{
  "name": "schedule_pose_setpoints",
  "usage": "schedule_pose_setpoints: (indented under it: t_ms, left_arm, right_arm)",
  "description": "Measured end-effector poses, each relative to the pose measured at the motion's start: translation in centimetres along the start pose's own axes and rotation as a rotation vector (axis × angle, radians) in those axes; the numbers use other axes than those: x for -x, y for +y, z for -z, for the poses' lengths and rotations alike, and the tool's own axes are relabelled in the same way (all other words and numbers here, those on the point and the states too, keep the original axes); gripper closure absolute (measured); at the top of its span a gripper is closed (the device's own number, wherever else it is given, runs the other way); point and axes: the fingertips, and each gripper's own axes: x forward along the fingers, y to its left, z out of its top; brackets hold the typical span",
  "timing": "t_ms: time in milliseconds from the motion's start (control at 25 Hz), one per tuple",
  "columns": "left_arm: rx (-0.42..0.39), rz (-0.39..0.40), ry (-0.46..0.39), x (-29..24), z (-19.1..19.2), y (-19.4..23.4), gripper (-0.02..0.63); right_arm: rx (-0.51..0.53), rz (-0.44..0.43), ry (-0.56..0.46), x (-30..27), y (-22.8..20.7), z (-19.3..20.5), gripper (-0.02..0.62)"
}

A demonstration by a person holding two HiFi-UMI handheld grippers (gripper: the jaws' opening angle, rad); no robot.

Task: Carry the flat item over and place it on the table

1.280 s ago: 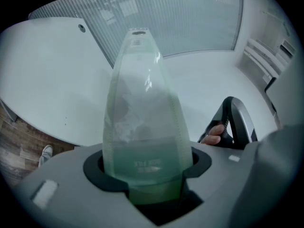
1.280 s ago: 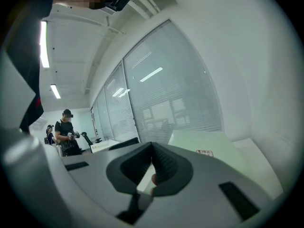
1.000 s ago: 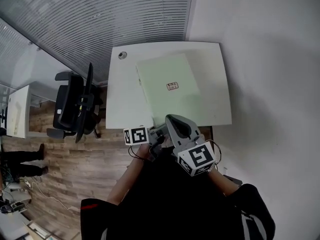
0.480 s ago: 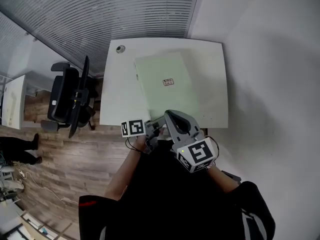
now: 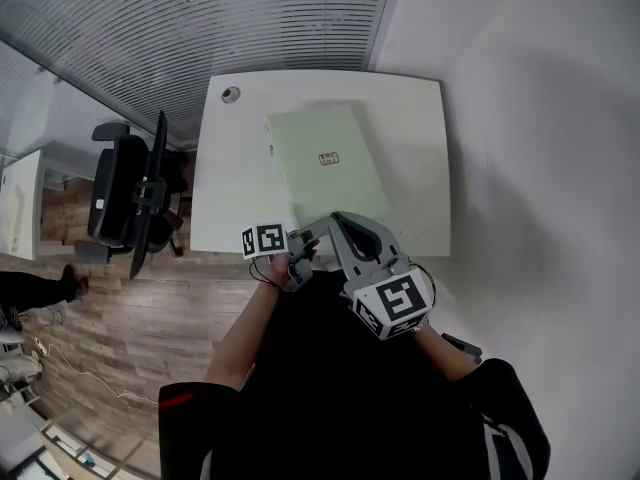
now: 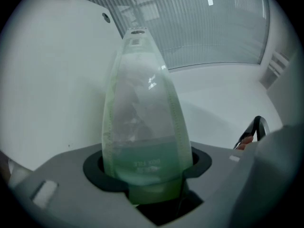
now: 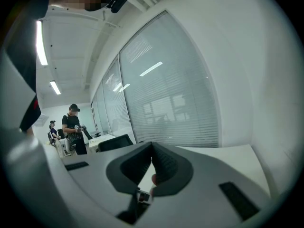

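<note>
White corner table [image 5: 225,203] under slatted blinds [image 5: 200,28] fills my head view. My left gripper [image 5: 303,248] is clamped on the near short edge of the pale green translucent file folder [image 5: 325,173], jaws partly apart with the folder pinched between them. From that gripper the folder runs straight ahead, long axis pointing away toward the far wall, and it looks to lie flat on the tabletop. My right gripper [image 5: 345,230] sits just beside the left one, jaws together and empty. I judge that letting go falls to the left side.
</note>
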Motion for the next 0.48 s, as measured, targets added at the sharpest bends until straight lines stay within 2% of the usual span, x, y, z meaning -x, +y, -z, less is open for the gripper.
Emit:
schedule_pose_setpoints:
  t_ms: [200, 480]
  left_arm:
    - [0.012, -0.044, 0.019, -0.5, 0.2, 1.6, 0.321]
    - [-0.032, -0.101, 0.08, -0.8, 0.4, 3.1, 0.321]
  right_arm:
    - [0.0, -0.007, 0.01, -0.3, -0.6, 0.1, 0.594]
    - [-0.028, -0.004, 0.006, -0.6, -1.4, 0.1, 0.594]
